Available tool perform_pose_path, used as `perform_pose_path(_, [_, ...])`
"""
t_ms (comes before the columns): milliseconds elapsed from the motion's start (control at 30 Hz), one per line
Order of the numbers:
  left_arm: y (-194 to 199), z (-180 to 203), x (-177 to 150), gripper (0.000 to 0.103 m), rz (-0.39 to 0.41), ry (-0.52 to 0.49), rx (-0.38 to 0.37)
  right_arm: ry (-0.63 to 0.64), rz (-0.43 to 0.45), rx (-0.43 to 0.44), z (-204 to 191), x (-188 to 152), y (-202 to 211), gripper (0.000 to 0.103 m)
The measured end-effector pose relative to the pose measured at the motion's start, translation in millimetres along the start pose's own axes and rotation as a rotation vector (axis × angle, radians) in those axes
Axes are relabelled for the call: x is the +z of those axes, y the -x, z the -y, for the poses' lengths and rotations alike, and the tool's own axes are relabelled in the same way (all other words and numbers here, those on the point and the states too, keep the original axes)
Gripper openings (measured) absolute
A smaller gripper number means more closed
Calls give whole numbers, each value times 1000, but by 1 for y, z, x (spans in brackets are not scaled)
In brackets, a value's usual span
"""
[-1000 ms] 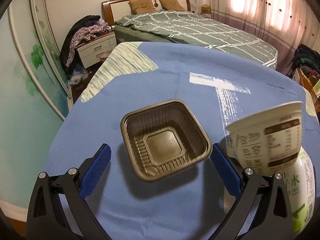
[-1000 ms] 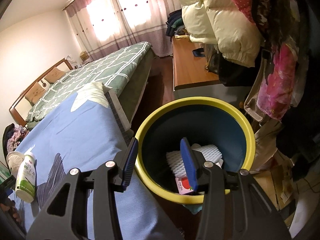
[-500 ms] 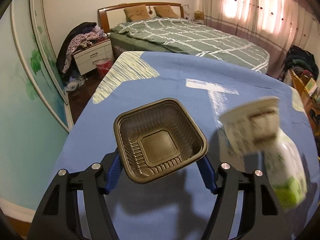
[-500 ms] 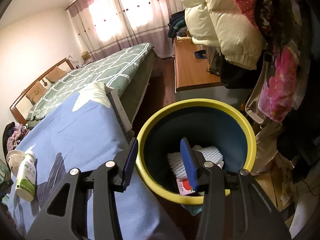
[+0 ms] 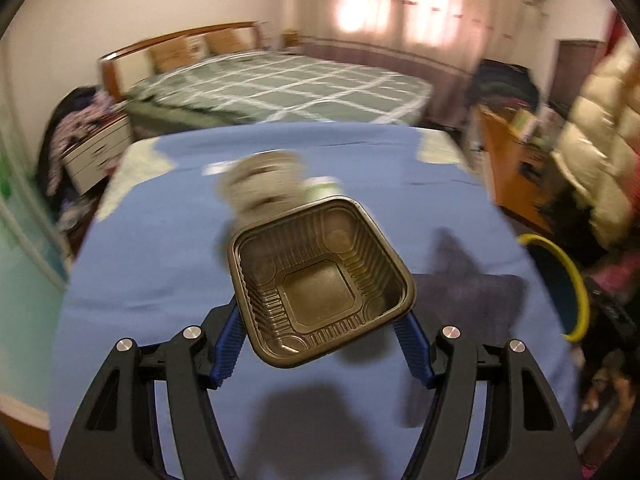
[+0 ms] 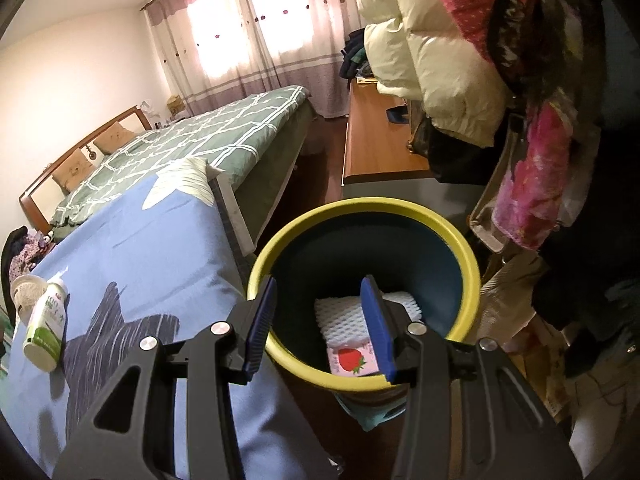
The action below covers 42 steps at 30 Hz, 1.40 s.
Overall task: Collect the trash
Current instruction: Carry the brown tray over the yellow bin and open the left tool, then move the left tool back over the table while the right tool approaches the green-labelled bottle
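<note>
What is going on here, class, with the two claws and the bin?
A person is clearing trash off a blue-covered table. The left claw is shut on a brown plastic tray, held above the cloth. The right claw is open and empty over the yellow-rimmed bin, which holds white foam netting and a strawberry packet. A cup and bottle lie on the table.

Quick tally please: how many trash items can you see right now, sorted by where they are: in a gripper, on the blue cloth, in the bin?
In a gripper: 1, brown plastic tray in the left gripper
On the blue cloth: 2, white cup, green-label bottle
In the bin: 2, white foam net, strawberry carton
Total: 5
</note>
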<state>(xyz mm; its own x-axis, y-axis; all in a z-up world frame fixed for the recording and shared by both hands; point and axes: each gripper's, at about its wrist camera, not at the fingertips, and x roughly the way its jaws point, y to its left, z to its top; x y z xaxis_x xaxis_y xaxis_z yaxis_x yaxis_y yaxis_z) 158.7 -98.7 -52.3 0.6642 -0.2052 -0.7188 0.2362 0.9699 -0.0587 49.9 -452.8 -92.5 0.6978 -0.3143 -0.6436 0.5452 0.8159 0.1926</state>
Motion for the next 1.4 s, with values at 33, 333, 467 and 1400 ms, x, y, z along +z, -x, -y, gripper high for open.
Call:
perform_pose_path(33, [0, 21, 2, 66, -2, -33, -38, 6, 2, -5, 4, 0, 2, 42])
perform_pose_path(333, [-23, 162, 15, 66, -19, -223, -198, -43, 7, -39, 57, 3, 13, 42])
perform_pose_path(467, [-43, 225, 18, 66, -69, -292, -265, -63, 8, -68, 81, 0, 17, 46])
perform_pose_path(1400, [-52, 283, 16, 96, -56, -306, -308, -107, -12, -84, 112, -3, 17, 48])
